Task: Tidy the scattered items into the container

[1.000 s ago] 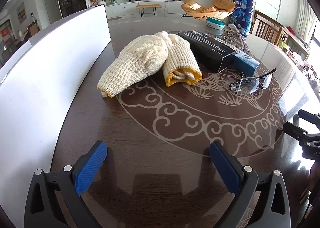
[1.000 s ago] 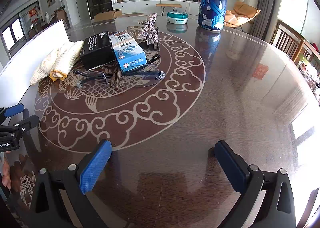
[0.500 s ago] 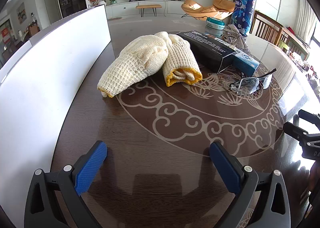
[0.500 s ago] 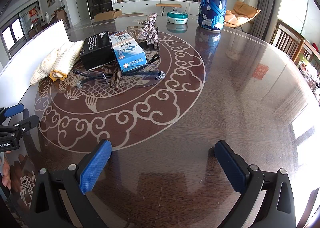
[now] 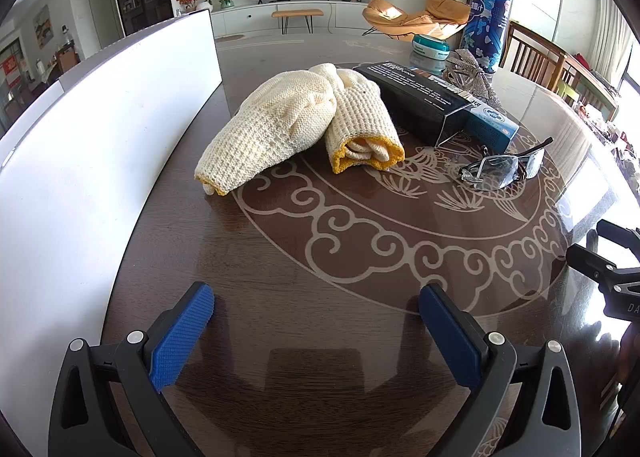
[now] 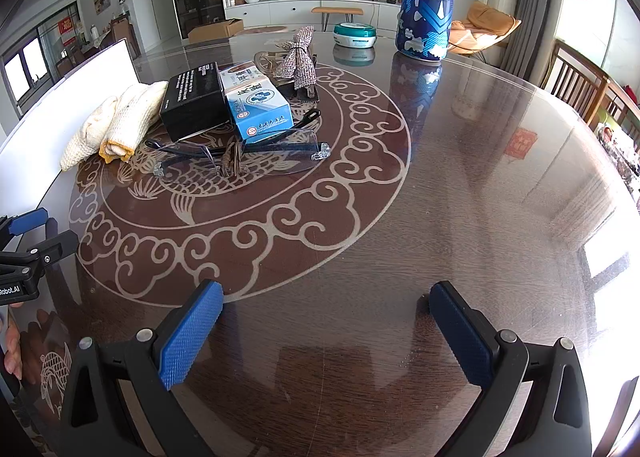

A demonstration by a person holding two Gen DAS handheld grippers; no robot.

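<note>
My left gripper: jaws spread wide, empty.
My right gripper: jaws spread wide, empty.

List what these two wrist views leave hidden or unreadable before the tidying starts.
- White flat-walled container: left wrist view shows only its outer wall, so the inside is hidden.
- Black rectangular box: its small white print is unreadable in the right wrist view.
- Right claw: cut off by the left view's right edge.
- Sparkly silver bow: hides whatever lies beneath it.
</note>
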